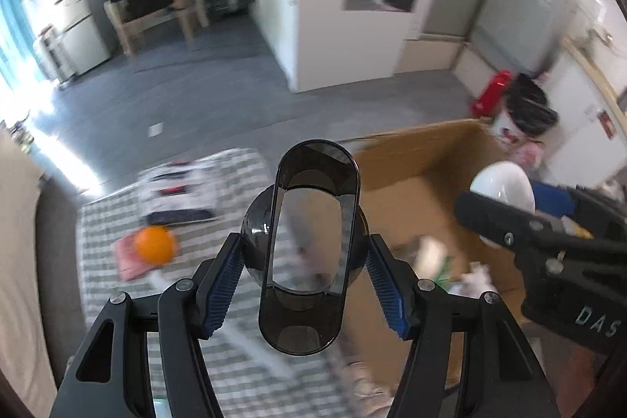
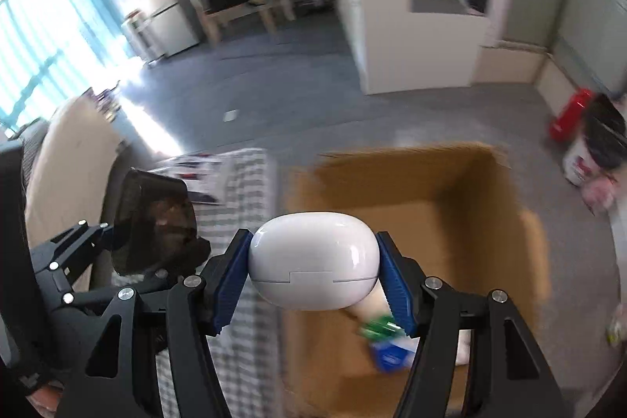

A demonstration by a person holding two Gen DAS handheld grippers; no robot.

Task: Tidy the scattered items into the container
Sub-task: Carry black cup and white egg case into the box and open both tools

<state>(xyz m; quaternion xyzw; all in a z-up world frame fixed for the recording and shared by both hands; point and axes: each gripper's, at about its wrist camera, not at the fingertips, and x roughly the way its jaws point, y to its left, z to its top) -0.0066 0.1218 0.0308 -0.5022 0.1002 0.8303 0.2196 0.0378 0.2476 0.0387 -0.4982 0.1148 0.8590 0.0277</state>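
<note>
Grippers over my cardboard box: left gripper pinching smoky cup (translucent), right gripper pinching white case.

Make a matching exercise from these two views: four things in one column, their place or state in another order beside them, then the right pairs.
Things:
1. dark translucent case
2. white oval case
3. orange ball
4. cardboard box

Places or states:
A. lying on the checked cloth
B. standing open on the floor
C. clamped between the left gripper fingers
D. clamped between the right gripper fingers

Pairs: 1-C, 2-D, 3-A, 4-B
</note>
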